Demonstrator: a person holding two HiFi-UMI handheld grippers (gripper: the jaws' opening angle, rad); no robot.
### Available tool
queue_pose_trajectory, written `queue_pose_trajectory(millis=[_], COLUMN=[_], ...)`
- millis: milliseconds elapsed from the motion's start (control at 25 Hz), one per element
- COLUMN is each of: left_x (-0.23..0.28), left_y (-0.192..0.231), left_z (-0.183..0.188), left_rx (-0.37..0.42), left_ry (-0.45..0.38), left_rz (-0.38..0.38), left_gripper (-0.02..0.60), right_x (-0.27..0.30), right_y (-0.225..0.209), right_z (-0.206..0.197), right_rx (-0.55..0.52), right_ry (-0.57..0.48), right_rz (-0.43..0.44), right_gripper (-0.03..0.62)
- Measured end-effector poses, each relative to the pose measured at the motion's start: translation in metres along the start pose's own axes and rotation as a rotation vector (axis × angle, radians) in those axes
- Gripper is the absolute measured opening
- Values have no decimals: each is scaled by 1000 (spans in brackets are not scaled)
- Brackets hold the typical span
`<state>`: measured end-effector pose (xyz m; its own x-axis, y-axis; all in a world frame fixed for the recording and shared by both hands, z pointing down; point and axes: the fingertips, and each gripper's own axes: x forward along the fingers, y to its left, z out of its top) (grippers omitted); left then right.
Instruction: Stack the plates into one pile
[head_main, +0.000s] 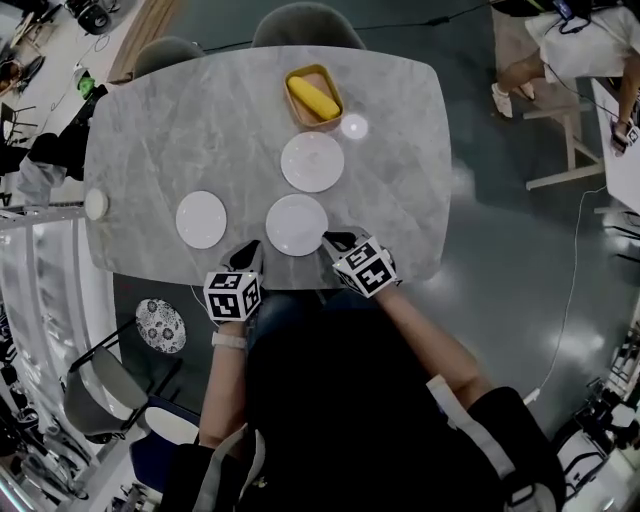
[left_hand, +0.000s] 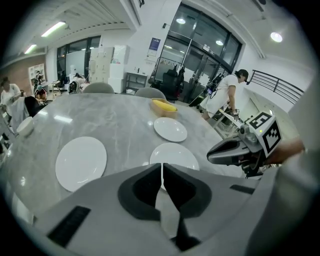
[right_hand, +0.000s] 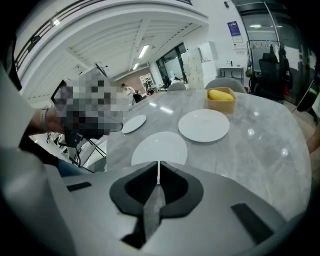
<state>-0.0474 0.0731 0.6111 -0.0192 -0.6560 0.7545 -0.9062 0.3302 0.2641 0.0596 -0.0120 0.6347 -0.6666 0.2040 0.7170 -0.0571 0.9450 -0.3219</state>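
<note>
Three white plates lie apart on the grey marble table (head_main: 150, 120): a near middle plate (head_main: 296, 224), a left plate (head_main: 201, 219) and a far plate (head_main: 312, 161). My left gripper (head_main: 247, 256) hovers at the table's near edge, between the left and middle plates, shut and holding nothing. At the near right rim of the middle plate my right gripper (head_main: 337, 241) is shut and empty too. The left gripper view shows its jaws (left_hand: 162, 170) together over the middle plate (left_hand: 175, 155). In the right gripper view the jaws (right_hand: 159, 172) meet just before that same plate (right_hand: 159, 147).
Beyond the far plate stands a tan box (head_main: 314, 97) with a yellow thing inside. A small white dish (head_main: 96, 204) sits at the table's left edge. Chairs (head_main: 305, 25) stand at the far side. A person (left_hand: 225, 95) stands in the background.
</note>
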Motion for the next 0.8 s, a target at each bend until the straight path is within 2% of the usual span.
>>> queue_pose_trajectory(millis=[160,480,800], left_x=[15,41,60], left_y=[4,14,10], left_z=[-3,-10,-12], left_rx=[15,58,130], left_ry=[45,140,206], left_rz=[-7,-75,-175], left_gripper=[3,11,112], right_x=[15,35,42], right_y=[-6,-15,-13], right_z=[-8,-19,-25], right_rx=[5,62,109], right_ry=[39,107,132], right_rz=[7,-51,-113], right_gripper=[21,20,20])
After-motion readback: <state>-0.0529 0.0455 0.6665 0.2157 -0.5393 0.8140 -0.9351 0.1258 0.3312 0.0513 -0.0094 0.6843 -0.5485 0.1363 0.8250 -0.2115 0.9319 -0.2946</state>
